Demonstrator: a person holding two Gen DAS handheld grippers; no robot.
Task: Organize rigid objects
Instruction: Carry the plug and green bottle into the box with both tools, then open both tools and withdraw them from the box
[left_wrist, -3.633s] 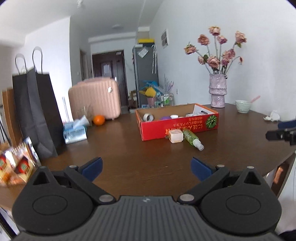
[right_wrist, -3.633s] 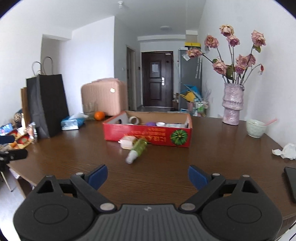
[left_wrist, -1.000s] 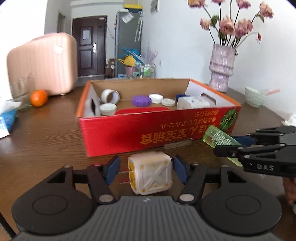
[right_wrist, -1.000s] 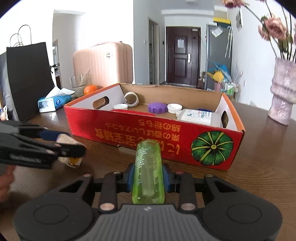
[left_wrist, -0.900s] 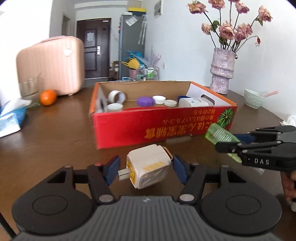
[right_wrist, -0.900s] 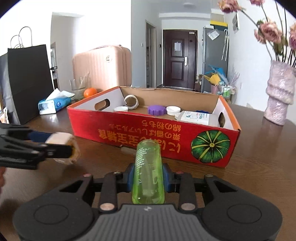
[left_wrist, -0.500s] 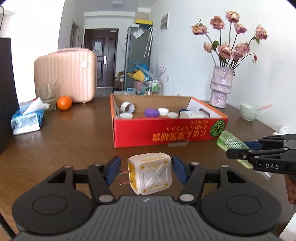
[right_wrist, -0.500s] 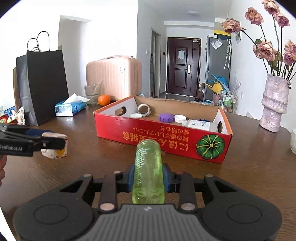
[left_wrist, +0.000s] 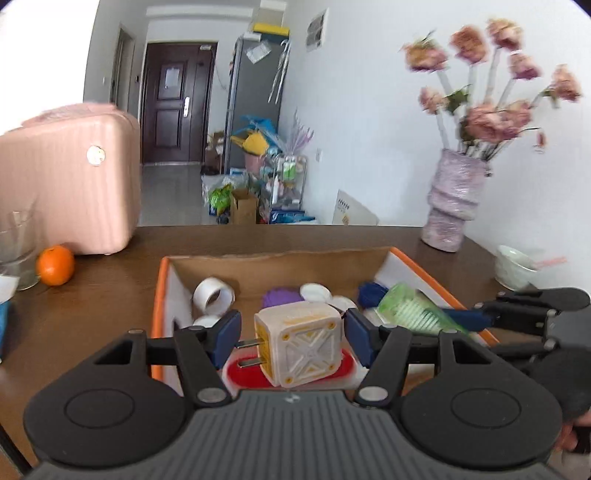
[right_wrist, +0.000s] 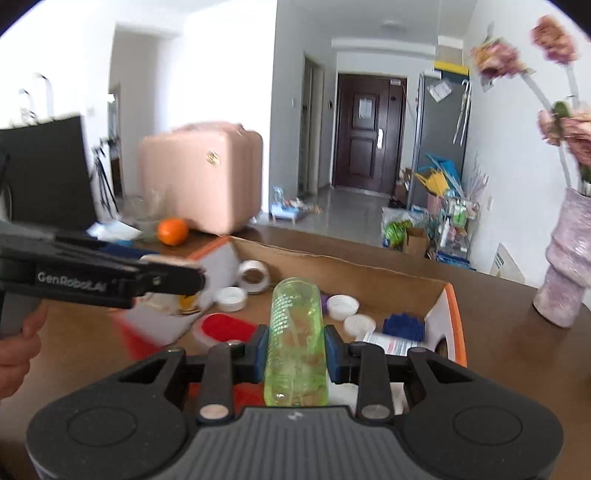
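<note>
My left gripper (left_wrist: 293, 334) is shut on a white and yellow plug adapter (left_wrist: 299, 343), its two prongs pointing left. It hangs over the near half of the open red cardboard box (left_wrist: 280, 264). My right gripper (right_wrist: 295, 349) is shut on a clear green bottle (right_wrist: 295, 332) that lies along its fingers, also above the box (right_wrist: 351, 273). In the left wrist view the right gripper (left_wrist: 480, 314) carries the bottle (left_wrist: 406, 306) over the box's right side. The right wrist view shows the left gripper (right_wrist: 192, 280) at the left.
Inside the box lie a tape roll (left_wrist: 214, 295), a purple cap (left_wrist: 279, 297), white caps, a blue cap (left_wrist: 371, 291) and a red lid (right_wrist: 225, 326). On the table stand a pink suitcase (left_wrist: 66, 184), an orange (left_wrist: 55, 266), a vase (left_wrist: 454, 206), a bowl (left_wrist: 515, 269) and a black bag (right_wrist: 44, 173).
Both grippers have risen and moved forward from in front of the box to above its inside. Each keeps its grip, the left on the adapter and the right on the bottle.
</note>
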